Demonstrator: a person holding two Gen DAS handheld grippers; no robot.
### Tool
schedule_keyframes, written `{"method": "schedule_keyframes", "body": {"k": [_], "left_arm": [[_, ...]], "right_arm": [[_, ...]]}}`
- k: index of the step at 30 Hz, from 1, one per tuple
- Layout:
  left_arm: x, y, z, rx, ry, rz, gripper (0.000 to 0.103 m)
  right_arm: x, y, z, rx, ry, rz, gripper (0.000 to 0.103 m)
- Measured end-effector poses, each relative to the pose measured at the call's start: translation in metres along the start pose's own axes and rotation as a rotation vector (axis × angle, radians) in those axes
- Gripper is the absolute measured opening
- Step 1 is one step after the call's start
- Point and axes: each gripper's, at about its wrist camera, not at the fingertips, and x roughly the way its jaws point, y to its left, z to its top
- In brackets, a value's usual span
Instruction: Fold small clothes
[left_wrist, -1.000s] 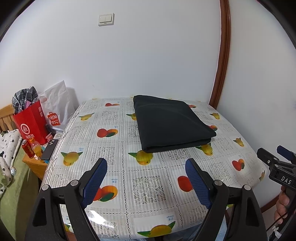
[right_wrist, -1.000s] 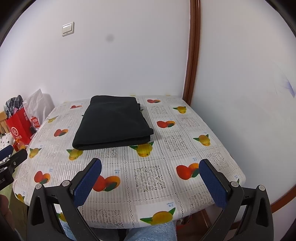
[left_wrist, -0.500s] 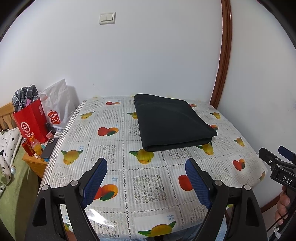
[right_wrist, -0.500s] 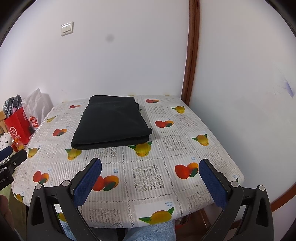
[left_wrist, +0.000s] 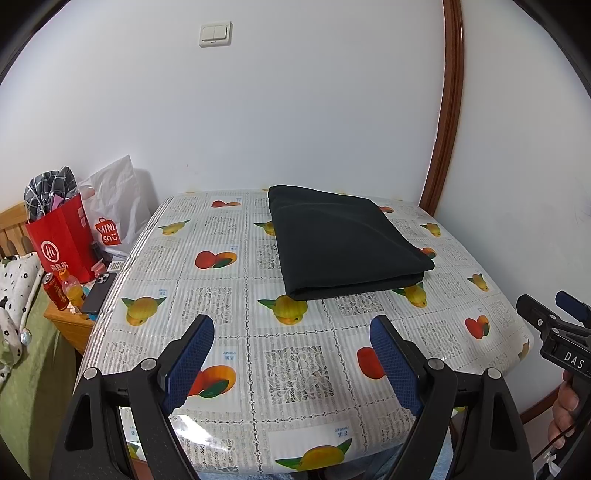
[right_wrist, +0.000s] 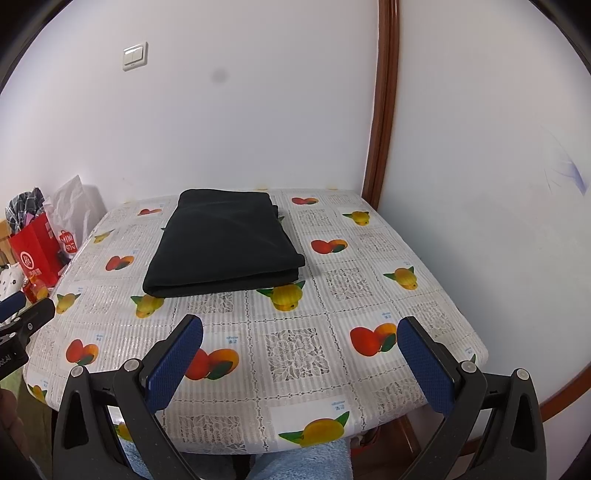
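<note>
1. The black garment (left_wrist: 347, 243) lies folded into a thick rectangle toward the table's far edge, against the wall, closer to the far right corner in the left wrist view.
2. Compared with a second ago nothing on the table (left_wrist: 295, 354) has shifted; the fold looks finished, so I judge this piece done and the hands resting.
3. The left gripper (left_wrist: 291, 354) hovers over the near edge, angled down, blue pads spread wide with nothing between them.
4. The right gripper (right_wrist: 299, 354) sits likewise, jaws wide apart and empty.
5. A red bag (left_wrist: 61, 240) stands beyond the left edge.
</note>
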Motion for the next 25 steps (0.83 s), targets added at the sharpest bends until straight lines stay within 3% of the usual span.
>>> {"method": "schedule_keyframes", "body": {"k": [25], "left_arm": [[0.0031, -0.0002, -0.0013, -0.010, 0.000, 0.013, 0.086]], "right_arm": [[0.0014, 0.0042, 0.0009, -0.008, -0.005, -0.001, 0.103]]}}
